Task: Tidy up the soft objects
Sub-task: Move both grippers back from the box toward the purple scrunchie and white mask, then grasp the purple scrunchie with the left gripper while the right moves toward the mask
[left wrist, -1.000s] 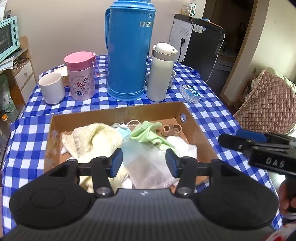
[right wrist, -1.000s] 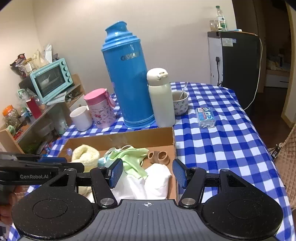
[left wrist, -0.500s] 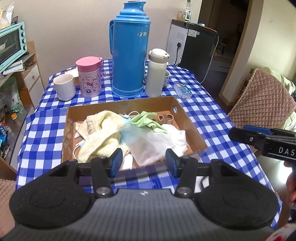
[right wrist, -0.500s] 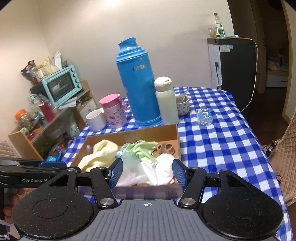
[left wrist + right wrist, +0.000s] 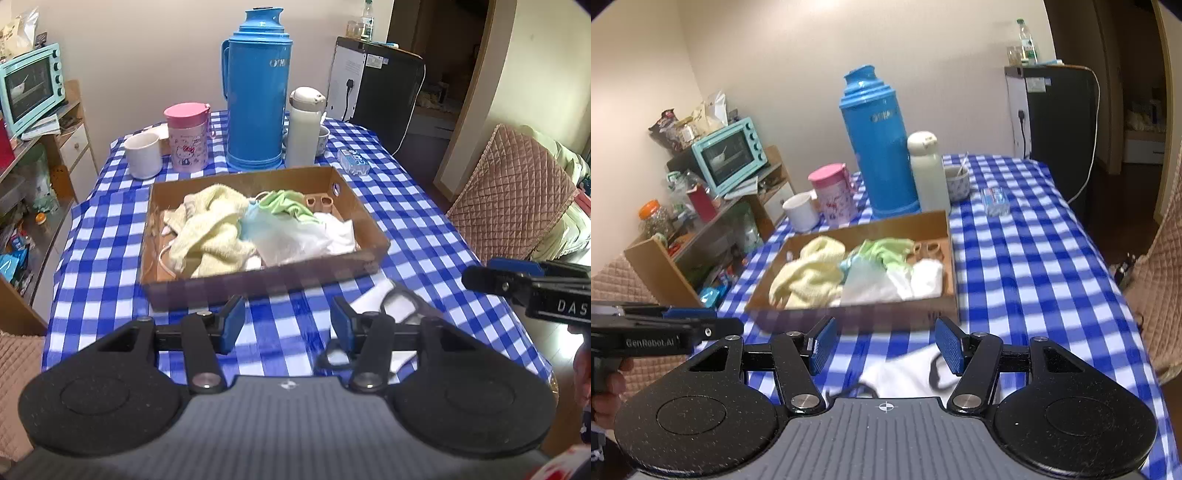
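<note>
A shallow cardboard box [image 5: 258, 284] [image 5: 849, 317] sits mid-table. In it lie a yellow towel [image 5: 210, 232] [image 5: 812, 273], a green cloth [image 5: 286, 201] [image 5: 890, 247], a clear plastic bag [image 5: 284, 236] [image 5: 868, 280], a white cloth [image 5: 340, 232] [image 5: 925, 277] and tan rings [image 5: 318, 201] [image 5: 929, 249]. A white cloth piece with black trim [image 5: 399, 304] [image 5: 905, 373] lies on the table in front of the box. My left gripper [image 5: 288, 325] [image 5: 683, 325] is open and empty, short of the box. My right gripper [image 5: 884, 347] [image 5: 517, 280], open and empty, hovers over the trimmed piece.
Behind the box stand a tall blue thermos [image 5: 258, 92], a white flask [image 5: 304, 125], a pink cup [image 5: 186, 136], a white mug [image 5: 143, 155] and a tissue pack [image 5: 354, 162]. A quilted chair [image 5: 509, 199] is on the right, shelves with a teal oven [image 5: 727, 155] on the left.
Both grippers have drawn back from over the box toward the table's near edge and risen a little. The trimmed white piece has come into view. The jaws kept their width.
</note>
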The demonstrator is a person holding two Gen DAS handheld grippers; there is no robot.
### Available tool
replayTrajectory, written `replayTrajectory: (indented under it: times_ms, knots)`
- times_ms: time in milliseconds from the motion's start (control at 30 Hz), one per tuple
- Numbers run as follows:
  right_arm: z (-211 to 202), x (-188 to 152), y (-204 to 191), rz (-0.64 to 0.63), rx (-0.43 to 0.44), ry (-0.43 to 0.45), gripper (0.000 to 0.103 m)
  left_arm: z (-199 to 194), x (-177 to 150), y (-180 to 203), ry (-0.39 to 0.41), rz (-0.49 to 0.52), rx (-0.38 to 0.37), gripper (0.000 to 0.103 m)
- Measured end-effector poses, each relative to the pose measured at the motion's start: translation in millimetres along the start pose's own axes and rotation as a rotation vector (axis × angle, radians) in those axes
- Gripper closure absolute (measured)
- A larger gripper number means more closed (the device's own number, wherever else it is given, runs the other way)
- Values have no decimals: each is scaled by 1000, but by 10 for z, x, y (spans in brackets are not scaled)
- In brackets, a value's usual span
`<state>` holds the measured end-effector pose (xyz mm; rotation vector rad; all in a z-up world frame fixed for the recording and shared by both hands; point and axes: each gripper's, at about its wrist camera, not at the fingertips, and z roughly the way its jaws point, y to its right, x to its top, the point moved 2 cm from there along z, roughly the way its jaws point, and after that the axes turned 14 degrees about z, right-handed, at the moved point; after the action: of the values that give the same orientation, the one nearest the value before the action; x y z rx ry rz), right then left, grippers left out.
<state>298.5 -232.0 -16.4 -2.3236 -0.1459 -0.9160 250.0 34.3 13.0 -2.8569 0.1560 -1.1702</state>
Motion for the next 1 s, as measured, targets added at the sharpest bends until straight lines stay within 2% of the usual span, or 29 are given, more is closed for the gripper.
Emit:
replayTrajectory:
  times_ms: [533, 1000]
  knots:
    - [-380, -516, 219, 31, 3, -90, 43, -311, -587, 360, -72, -14, -5, 55]
    - [-322, -826, 333, 38, -1, -193, 43, -264, -896, 559, -152, -25, -28, 55]
